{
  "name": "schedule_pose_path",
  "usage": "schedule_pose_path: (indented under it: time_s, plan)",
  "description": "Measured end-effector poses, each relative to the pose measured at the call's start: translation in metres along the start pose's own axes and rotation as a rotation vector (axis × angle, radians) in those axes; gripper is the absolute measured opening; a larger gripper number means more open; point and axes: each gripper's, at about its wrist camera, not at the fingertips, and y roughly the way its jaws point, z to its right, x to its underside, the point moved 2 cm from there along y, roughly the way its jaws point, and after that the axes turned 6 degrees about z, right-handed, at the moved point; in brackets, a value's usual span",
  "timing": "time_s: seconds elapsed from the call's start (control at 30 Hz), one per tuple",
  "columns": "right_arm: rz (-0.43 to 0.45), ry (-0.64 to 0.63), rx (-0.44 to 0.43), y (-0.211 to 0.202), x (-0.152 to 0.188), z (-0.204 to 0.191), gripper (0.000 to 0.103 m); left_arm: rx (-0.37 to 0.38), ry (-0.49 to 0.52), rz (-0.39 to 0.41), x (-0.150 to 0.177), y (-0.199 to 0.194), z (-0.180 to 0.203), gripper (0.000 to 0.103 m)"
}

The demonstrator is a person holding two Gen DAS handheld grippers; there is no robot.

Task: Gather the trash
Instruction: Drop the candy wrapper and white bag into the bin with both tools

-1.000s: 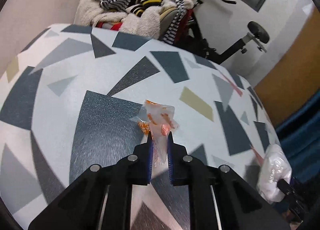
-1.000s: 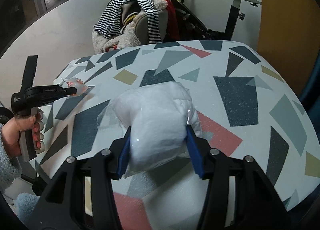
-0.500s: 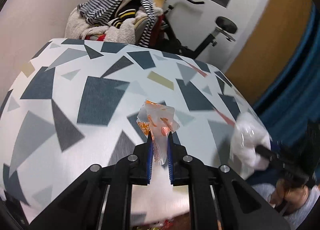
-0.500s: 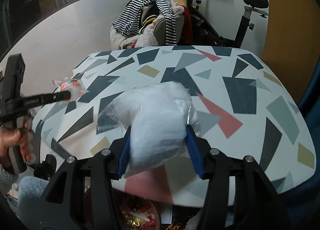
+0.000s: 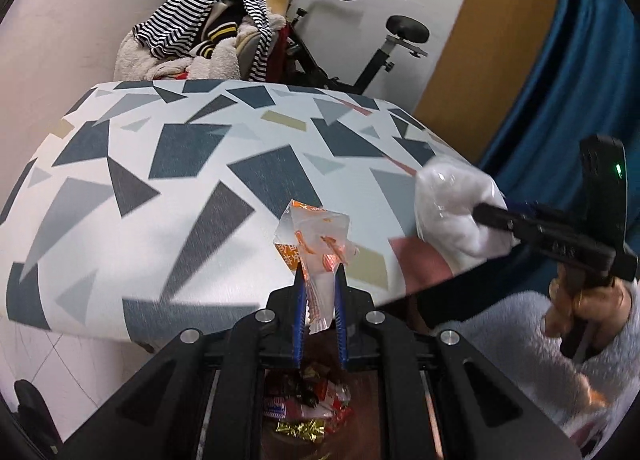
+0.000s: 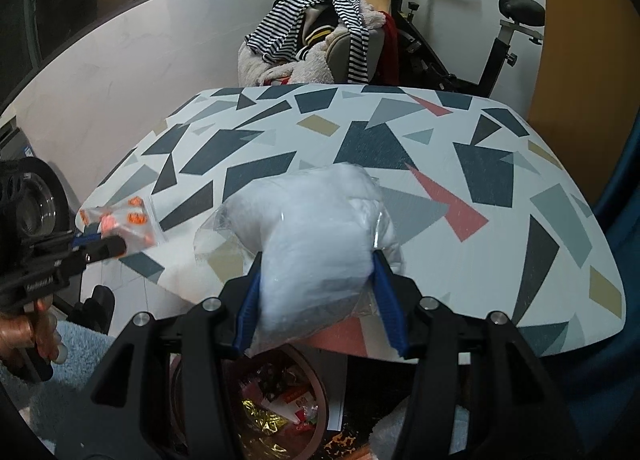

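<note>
My left gripper (image 5: 319, 280) is shut on a clear wrapper with orange print (image 5: 314, 238), held up past the near edge of the patterned table (image 5: 168, 164). My right gripper (image 6: 318, 260) is shut on a bulky clear bag of white stuffing (image 6: 316, 228), also over the table's near edge. Below both, a round brown bin (image 6: 316, 384) holds several shiny wrappers (image 5: 308, 404). The right wrist view shows the left gripper (image 6: 100, 242) and its wrapper (image 6: 124, 220) at the left; the left wrist view shows the right gripper (image 5: 492, 216) and white bag (image 5: 452, 200) at the right.
A chair piled with striped and fleecy clothes (image 5: 204, 40) stands behind the table, beside an exercise bike (image 5: 384, 44). A blue curtain (image 5: 560, 80) hangs at the right. The person's hand in a fleecy sleeve (image 5: 580, 300) grips the right tool.
Both grippers have drawn back from over the table to beyond its near edge, each keeping its load. The bin with wrappers has come into view beneath them.
</note>
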Motion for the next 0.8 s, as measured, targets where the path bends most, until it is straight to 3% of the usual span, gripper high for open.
schedule_pose_path:
  time_s: [0.67,0.73,0.8]
  plan:
    - [-0.003,0.045,-0.017,-0.01,0.02,0.003,0.053,0.013,-0.051,-0.105,0.07,-0.01,0.003,0.016]
    - [-0.005,0.053,-0.021,-0.01,0.022,0.003,0.053,0.02,-0.045,-0.11,0.071,-0.009,0.005,0.022]
    - [-0.006,0.066,-0.03,-0.011,0.025,0.002,0.053,0.021,-0.03,-0.109,0.072,-0.009,0.009,0.043]
